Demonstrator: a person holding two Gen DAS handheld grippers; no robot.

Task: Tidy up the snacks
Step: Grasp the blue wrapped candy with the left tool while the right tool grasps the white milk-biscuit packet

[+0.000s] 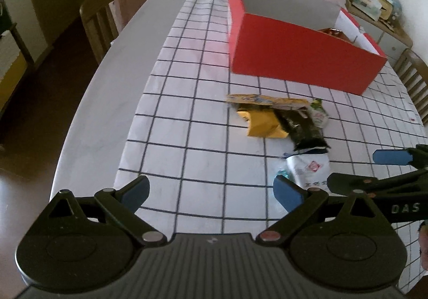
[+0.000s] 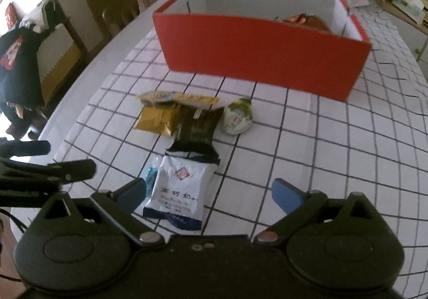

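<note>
hovering low over the table with its grid-patterned white cloth, the left claw and right claw both gape wide, holding nothing. a white foil snack pouch with a red diamond mark lies just ahead of the right claw, touching a black wrapper. beyond, a gold packet, then the red cardboard box, open-topped.

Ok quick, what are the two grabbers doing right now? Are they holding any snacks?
Left gripper: open, holding nothing.
Right gripper: open, holding nothing; the white snack packet lies on the table between its fingers, not gripped.
</note>
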